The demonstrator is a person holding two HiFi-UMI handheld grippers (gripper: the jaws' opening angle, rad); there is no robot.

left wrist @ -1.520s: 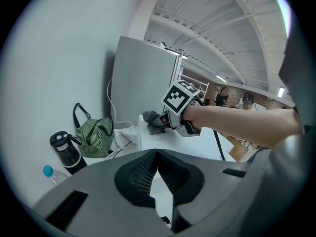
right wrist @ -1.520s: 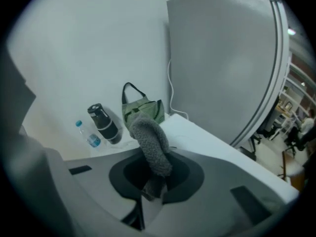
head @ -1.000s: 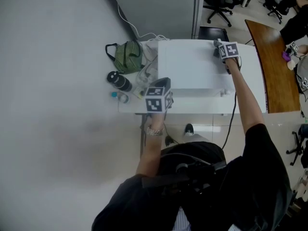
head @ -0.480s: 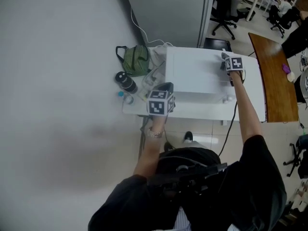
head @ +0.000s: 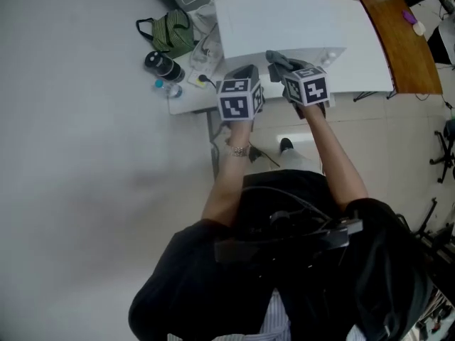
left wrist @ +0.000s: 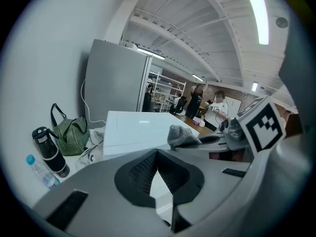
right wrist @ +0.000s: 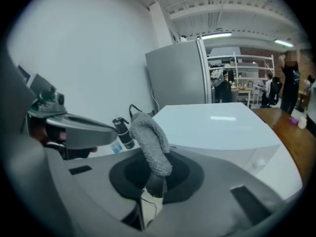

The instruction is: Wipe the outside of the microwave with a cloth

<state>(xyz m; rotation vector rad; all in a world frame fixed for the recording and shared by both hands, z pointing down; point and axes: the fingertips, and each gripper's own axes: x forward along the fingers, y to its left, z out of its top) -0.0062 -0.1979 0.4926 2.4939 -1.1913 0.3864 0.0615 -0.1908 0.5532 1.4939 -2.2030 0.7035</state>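
Note:
The white microwave (head: 277, 16) stands on a white table (head: 370, 69), with its flat top showing in the left gripper view (left wrist: 140, 130) and the right gripper view (right wrist: 217, 125). My right gripper (head: 281, 62) is shut on a grey fluffy cloth (right wrist: 150, 142), which sticks up from its jaws. It hovers at the microwave's front edge, and the cloth (left wrist: 181, 135) shows just over that edge. My left gripper (head: 245, 71) is close beside it on the left, in front of the microwave. Its jaws (left wrist: 157, 154) meet at the tips with nothing between them.
Left of the microwave on the table are a green striped bag (head: 170, 30), a black bottle (head: 160, 64), a small water bottle (head: 167, 87) and loose cables. A brown wooden table (head: 387, 13) lies at the right. A grey cabinet (left wrist: 116, 83) stands behind.
My right gripper with the cloth has come back from the far right of the microwave's top to its front edge, beside the left gripper. The head view has shifted down.

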